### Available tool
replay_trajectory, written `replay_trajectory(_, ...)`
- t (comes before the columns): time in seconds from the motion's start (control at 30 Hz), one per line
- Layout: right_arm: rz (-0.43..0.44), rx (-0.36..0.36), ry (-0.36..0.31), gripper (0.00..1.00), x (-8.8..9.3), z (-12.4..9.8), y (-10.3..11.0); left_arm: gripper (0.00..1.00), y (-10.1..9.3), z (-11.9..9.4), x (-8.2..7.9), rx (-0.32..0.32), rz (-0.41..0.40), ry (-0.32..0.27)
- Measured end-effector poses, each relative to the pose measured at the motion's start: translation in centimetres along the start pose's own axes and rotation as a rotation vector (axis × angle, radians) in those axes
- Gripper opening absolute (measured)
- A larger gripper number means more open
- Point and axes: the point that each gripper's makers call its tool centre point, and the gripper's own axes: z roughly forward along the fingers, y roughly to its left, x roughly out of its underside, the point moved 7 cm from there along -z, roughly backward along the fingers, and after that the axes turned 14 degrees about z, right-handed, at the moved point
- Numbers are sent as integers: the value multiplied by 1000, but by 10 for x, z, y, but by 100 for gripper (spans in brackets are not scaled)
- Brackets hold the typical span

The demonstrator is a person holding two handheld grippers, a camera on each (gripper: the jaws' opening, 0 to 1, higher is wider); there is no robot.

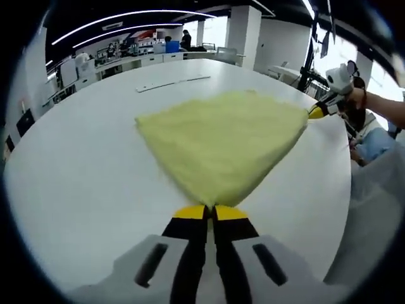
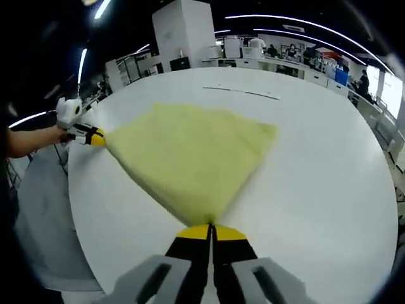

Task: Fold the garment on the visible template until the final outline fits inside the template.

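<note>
Garment of pale yellow, fuzzy cloth lies spread on the white counter, pulled taut between two pinched corners so that its near edges run straight and it narrows to a point at each grip. Its surface looks soft and matte, with no print or seams that can be made out. In the left gripper view the left gripper has its yellow-tipped fingers closed on one corner of the garment, near the counter's near edge. The right gripper comes into that view by the counter's right edge, held by a hand, its fingers pinched on another corner. In the right gripper view the right gripper is likewise clamped on its corner of the garment, and the left gripper grips the far corner close to the counter's left edge. A thin pale strip lies toward the far edge of the counter, apart from the cloth.
</note>
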Motion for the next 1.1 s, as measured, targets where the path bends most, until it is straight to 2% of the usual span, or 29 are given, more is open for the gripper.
replay_trajectory(0.27,-31,-22,17,0,1,-5,2,0,-1,-2,0,4,17,14)
replay_trajectory(0.7,-44,-59,77,0,20,-11,9,0,-11,-10,8,22,25,30)
replay_trajectory(1.1,-10,-67,63,0,27,-18,10,0,-21,-16,12,42,40,36)
